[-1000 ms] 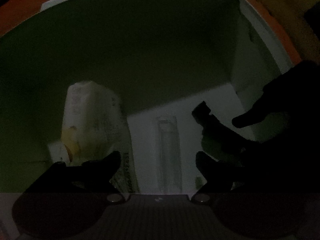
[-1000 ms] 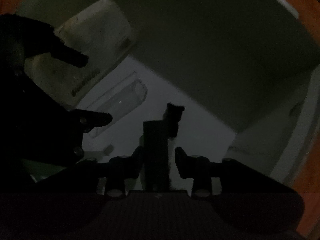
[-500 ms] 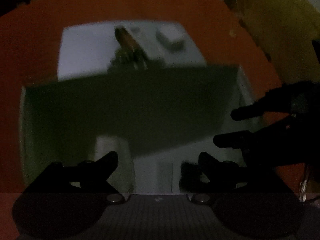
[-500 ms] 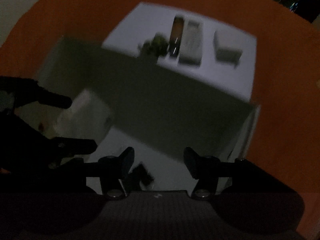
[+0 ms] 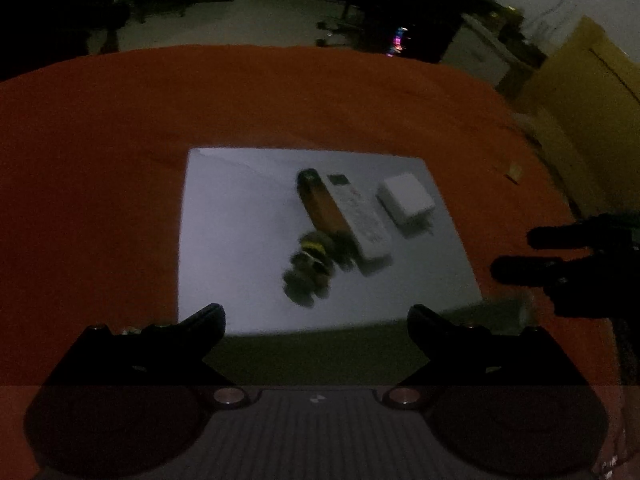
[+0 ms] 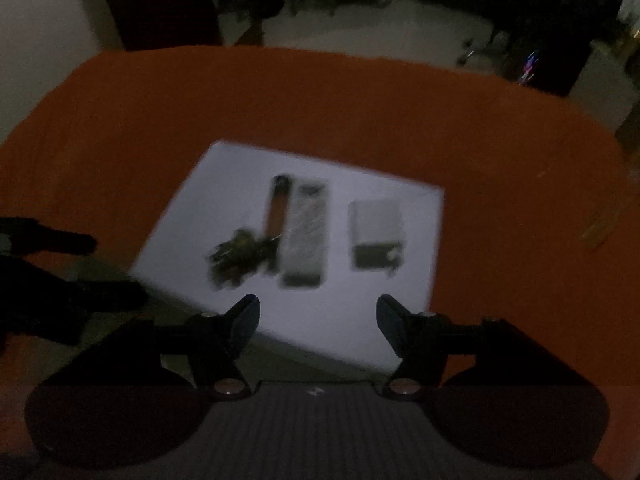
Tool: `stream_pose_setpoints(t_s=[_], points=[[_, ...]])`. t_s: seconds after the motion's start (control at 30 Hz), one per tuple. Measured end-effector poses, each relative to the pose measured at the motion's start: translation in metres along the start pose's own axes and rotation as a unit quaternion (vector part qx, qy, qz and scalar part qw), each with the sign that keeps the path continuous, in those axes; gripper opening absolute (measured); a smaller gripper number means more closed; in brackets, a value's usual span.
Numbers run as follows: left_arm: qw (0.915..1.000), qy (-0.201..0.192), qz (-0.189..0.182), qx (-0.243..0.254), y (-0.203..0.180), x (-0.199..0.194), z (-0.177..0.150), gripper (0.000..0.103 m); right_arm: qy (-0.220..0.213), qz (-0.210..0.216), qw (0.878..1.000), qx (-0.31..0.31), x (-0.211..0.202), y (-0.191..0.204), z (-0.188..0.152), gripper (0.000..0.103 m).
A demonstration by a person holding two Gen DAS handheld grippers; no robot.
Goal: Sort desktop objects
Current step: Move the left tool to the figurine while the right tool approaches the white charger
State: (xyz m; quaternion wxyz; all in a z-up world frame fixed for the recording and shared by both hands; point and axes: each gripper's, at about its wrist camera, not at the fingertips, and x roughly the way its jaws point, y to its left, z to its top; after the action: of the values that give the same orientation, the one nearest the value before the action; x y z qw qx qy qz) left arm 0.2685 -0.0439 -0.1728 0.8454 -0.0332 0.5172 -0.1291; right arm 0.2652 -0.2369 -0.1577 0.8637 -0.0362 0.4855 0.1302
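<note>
A white mat (image 5: 240, 240) lies on the orange tablecloth (image 5: 120, 160). On it are a brown tube (image 5: 324, 208), a white remote (image 5: 360, 220), a white adapter (image 5: 406, 200) and a dark greenish clump (image 5: 308, 272). My left gripper (image 5: 316, 320) hovers over the mat's near edge, jaws opening wide, nothing between them. The right gripper (image 6: 316, 308) hangs beside it, jaws also opening and empty. In the right wrist view the tube (image 6: 276, 212), remote (image 6: 306, 232), adapter (image 6: 374, 224) and clump (image 6: 236, 256) show blurred.
The dim wall of an open box (image 5: 320, 356) runs just under both grippers, at the mat's near edge. Each gripper shows in the other's view: the right gripper (image 5: 516, 254) and the left gripper (image 6: 108, 272). A dark room lies beyond the table.
Both grippers have risen out of the box and tilted up toward the mat. The right gripper let go of a dark object, which stayed in the box, and both jaws have widened.
</note>
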Motion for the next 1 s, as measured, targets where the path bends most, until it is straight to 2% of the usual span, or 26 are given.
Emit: stream_pose_setpoints(t_s=[0.2,0.37,0.67,0.9,1.0], points=[[0.9997,-0.017,0.016,-0.001,0.001,0.010,0.029,0.099,-0.005,0.000,1.000,0.029,0.017,-0.020,0.016,0.068],[0.9986,-0.029,0.042,0.017,-0.002,0.020,0.051,0.099,-0.010,-0.004,0.998,0.054,0.035,-0.035,0.028,0.068],[0.9976,0.001,0.060,-0.033,0.014,0.070,0.068,0.099,-0.006,0.005,0.995,0.103,0.073,-0.058,0.038,0.068],[0.9966,0.019,0.080,-0.007,0.005,0.090,0.064,0.099,0.012,0.002,0.997,0.081,0.091,-0.049,0.044,0.068],[0.9960,0.029,0.084,0.004,0.002,0.097,0.060,0.099,0.018,-0.014,0.997,0.068,0.099,-0.043,0.043,0.068]])
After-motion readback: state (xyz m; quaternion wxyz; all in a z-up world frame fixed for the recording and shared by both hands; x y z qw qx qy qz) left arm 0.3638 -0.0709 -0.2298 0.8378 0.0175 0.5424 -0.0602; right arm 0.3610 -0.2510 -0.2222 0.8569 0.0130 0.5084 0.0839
